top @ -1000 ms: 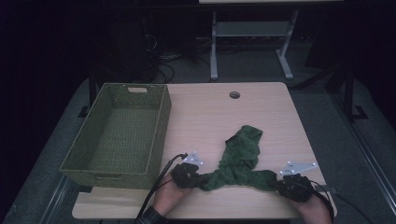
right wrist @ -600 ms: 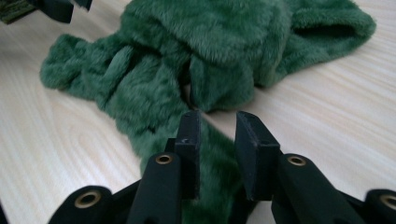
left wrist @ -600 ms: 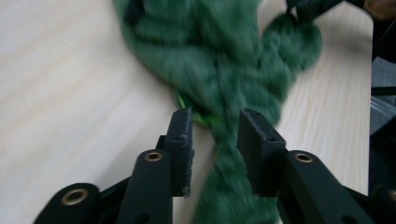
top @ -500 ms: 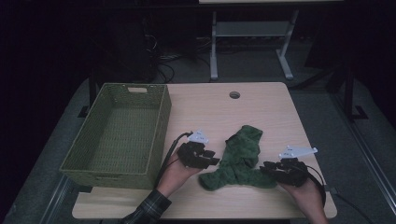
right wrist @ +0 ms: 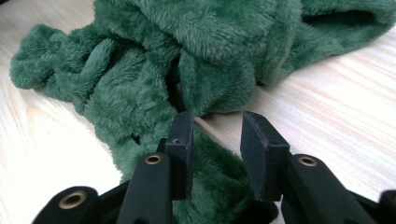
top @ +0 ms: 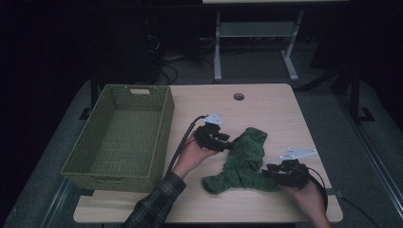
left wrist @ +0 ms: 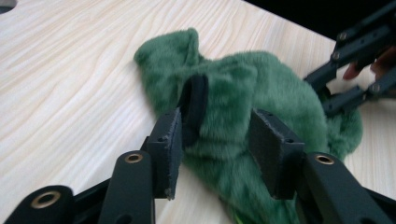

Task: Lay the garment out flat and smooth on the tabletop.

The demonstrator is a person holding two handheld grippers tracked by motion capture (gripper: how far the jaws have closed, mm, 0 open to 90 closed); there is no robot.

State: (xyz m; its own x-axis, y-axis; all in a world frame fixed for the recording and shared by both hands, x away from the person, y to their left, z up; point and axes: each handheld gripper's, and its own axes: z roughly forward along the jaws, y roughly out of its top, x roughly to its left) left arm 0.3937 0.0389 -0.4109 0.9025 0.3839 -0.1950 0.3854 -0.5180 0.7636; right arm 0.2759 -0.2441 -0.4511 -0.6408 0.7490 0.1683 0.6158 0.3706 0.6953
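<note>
Green fleece cloth lies crumpled lower centre-right of worktop, long axis running upper right to lower left. Left claw at its upper-left edge, jaws just been opening, now half spread w/ fleece between, pads prob. not pressing. Right claw at lower-right edge, jaws just opened partway, fabric beneath, no pinch. Basket at frame left, nearer left hand.

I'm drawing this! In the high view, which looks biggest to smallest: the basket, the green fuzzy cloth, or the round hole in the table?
1. Basket, clearly the largest.
2. Green fuzzy cloth, lying crumpled.
3. Round hole, the smallest, though it lies farthest from the camera.
</note>
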